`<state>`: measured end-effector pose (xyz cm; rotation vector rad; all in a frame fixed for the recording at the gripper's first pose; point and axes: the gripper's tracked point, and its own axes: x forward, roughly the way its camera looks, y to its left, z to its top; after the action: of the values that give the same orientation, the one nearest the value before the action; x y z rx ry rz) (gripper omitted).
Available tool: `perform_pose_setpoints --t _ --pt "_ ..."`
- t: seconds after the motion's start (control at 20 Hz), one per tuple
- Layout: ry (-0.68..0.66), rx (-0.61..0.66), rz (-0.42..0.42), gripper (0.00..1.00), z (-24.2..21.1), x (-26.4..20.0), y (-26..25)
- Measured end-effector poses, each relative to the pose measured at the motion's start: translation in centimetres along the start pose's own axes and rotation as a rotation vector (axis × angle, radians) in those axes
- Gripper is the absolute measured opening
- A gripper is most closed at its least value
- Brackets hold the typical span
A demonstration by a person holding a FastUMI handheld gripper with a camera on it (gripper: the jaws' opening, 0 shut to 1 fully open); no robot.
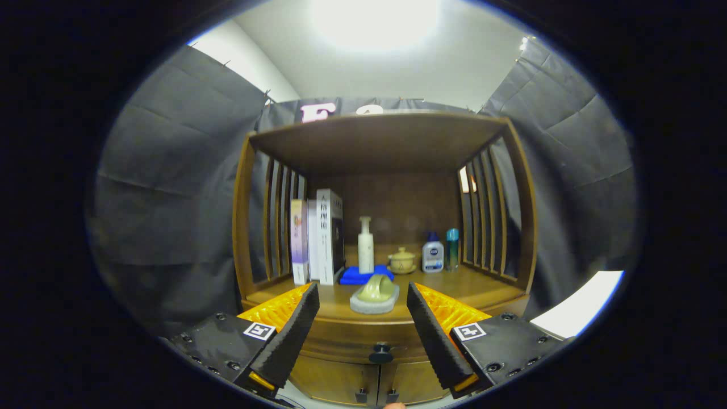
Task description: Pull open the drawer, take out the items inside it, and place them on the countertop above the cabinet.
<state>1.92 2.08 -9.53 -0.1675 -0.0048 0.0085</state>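
The gripper (363,318) is wide open and empty; the drawer (363,338), shut, lies just ahead, its knob (380,355) between the fingers.

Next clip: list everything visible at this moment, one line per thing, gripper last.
Wooden cabinet with slatted sides: one, brown, straight ahead.
Drawer with dark round knob: one, brown, closed, under the countertop, between the fingers.
Upright books: several, white and purple, left on the countertop.
White pump bottle: one, standing on a blue cloth.
Yellow-green lidded cup: one, mid-back.
White bottle with blue cap: one, right.
Teal cylinder bottle: one, beside it.
Green object on grey block: one, countertop front.
Gripper: one, black fingers with orange backing, open, holding nothing.
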Motion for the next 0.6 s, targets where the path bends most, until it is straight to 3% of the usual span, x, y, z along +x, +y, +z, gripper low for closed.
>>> perform_pose_setpoints --t 0.3,0.6 --pt "-0.048 0.038 0.011 0.96 7.7 -4.1 -0.3" --pt "0.049 0.073 0.056 0.96 8.4 -4.3 -0.5"
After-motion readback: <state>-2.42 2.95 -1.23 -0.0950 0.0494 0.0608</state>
